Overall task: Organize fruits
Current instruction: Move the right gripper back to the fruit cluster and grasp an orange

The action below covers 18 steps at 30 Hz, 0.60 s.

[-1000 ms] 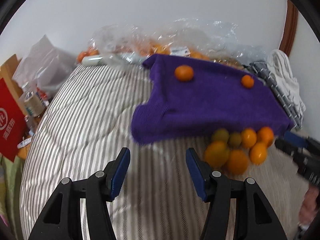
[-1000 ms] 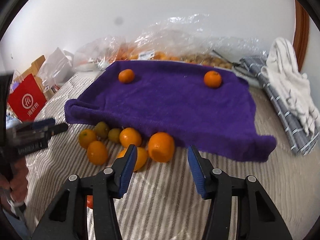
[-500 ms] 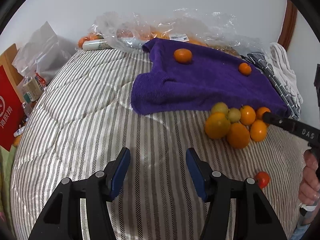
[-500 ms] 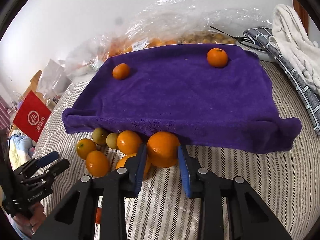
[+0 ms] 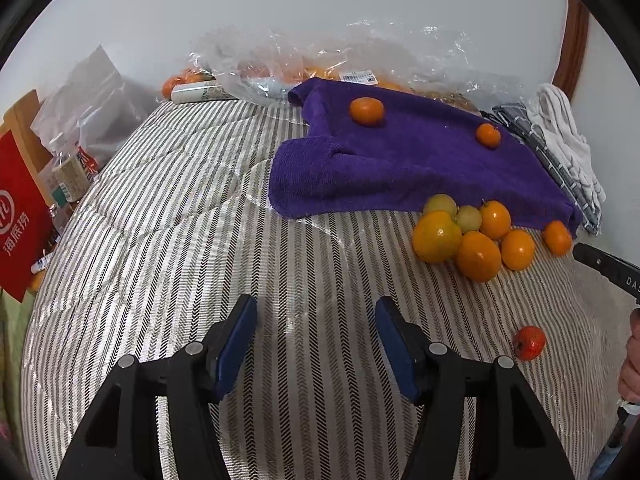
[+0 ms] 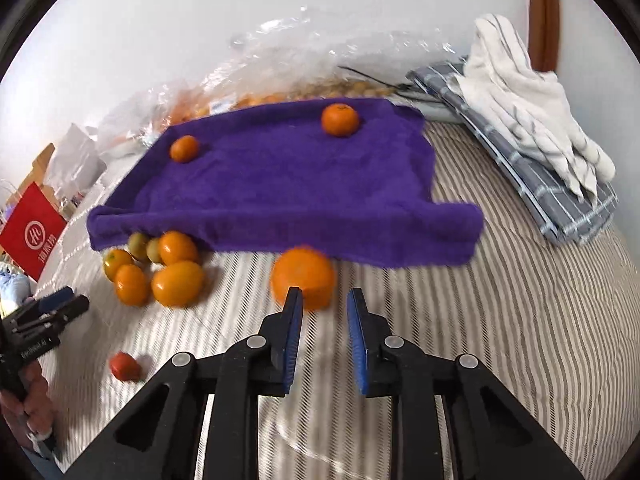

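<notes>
Striped bedding (image 6: 520,280) beneath a purple towel (image 6: 280,188): right tongs (image 6: 323,300), narrowly parted, grip nothing; a large orange (image 6: 303,278) sits loose beyond their tips at the towel's near edge. Left tongs (image 5: 316,320) spread, empty. Soft bedding may let it roll.

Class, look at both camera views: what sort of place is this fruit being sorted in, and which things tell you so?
Most likely a bedroom, with the work done on a bed. The fruit lies on a striped quilt, folded cloths are stacked by the wall, and a red shopping bag stands beside it.

Soft even light; right wrist view motion-blurred, fisheye-warped edges.
</notes>
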Each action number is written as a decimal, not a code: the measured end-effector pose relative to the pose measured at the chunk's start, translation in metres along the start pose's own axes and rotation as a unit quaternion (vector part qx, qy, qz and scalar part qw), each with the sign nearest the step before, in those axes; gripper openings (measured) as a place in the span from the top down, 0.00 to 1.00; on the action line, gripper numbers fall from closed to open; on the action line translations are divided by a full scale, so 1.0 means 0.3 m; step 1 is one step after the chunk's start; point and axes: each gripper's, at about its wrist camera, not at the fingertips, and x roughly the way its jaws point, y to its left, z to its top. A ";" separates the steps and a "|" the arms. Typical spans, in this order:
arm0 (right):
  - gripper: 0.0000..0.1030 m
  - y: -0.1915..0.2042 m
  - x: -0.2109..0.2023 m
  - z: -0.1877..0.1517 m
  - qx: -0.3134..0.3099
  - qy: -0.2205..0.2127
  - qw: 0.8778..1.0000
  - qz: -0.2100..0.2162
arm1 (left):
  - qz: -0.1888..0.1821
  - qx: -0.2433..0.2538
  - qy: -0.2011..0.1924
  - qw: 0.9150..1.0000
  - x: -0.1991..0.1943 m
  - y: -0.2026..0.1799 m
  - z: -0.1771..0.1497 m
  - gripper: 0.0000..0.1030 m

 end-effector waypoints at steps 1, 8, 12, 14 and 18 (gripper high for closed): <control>0.78 -0.010 0.003 -0.008 0.001 0.003 1.000 -0.001 | 0.001 0.003 0.001 1.000 0.001 -0.003 0.000 0.40; 0.63 -0.014 0.004 -0.019 -0.004 -0.004 1.000 0.014 | -0.008 0.007 0.004 1.000 0.005 -0.009 0.001 0.32; 0.54 0.025 0.022 0.012 -0.013 -0.009 0.999 0.029 | 0.006 0.026 0.012 1.000 0.015 -0.039 0.001 0.27; 0.53 0.052 0.044 0.018 -0.027 -0.006 0.999 0.028 | 0.012 0.034 0.014 0.999 0.019 -0.049 0.001 0.24; 0.53 0.077 0.095 0.026 -0.038 -0.005 0.999 0.000 | 0.005 0.032 0.014 0.999 0.017 -0.043 0.000 0.23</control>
